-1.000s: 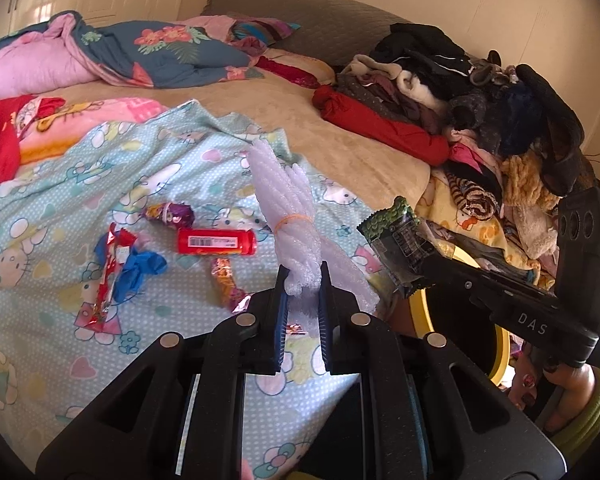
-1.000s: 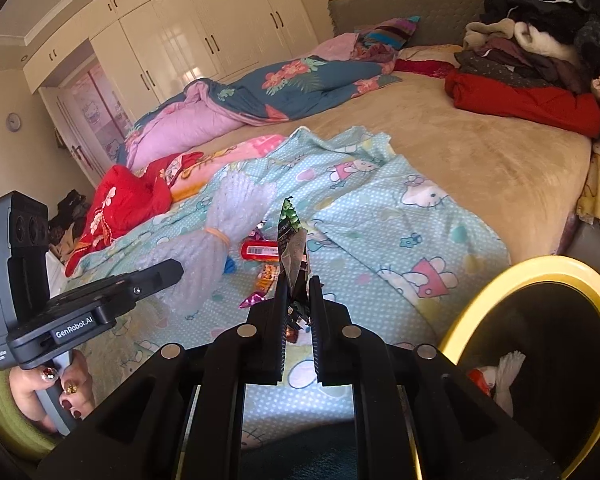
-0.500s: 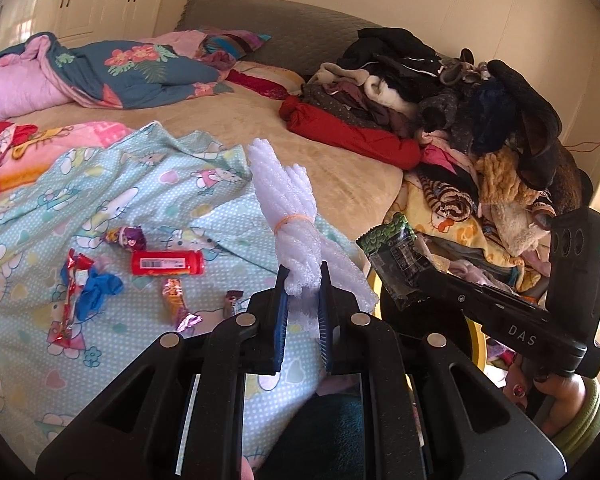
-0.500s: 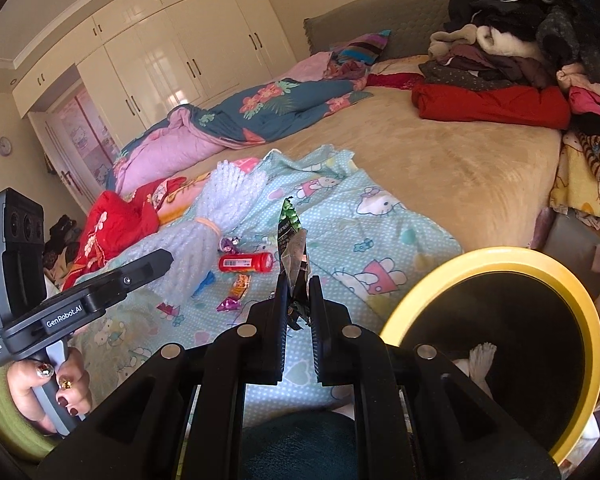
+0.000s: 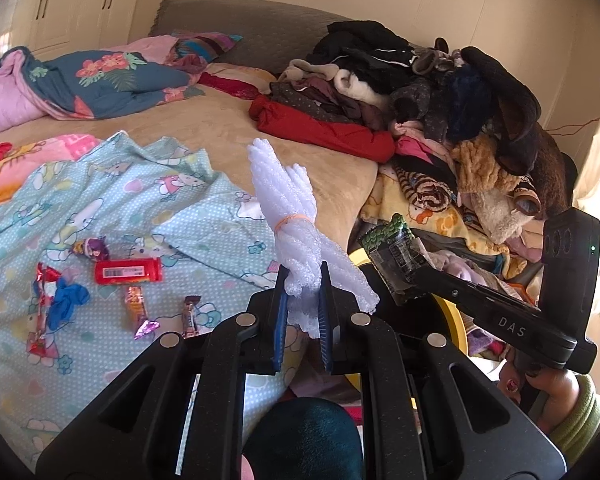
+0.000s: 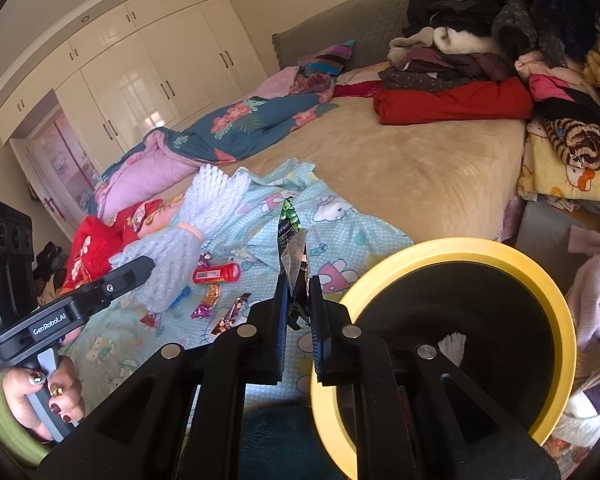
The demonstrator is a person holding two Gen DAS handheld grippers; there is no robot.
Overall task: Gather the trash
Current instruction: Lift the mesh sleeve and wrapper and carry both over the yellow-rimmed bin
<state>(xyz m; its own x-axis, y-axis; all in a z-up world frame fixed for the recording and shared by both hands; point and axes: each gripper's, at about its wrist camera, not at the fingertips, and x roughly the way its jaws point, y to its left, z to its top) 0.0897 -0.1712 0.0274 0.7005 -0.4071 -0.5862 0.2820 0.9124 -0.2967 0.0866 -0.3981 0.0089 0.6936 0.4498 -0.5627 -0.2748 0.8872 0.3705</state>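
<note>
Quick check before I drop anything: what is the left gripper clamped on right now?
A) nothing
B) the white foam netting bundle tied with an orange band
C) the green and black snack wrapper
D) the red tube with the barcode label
B: the left gripper is shut on the white foam netting bundle; the green and black snack wrapper sits in the right gripper.

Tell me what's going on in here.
A person is clearing trash off a bed with a gripper in each hand. The left gripper is shut on a white foam bundle; the right gripper is shut on a green wrapper, beside the yellow-rimmed bin. A red tube and candy wrappers lie on the blue sheet.
</note>
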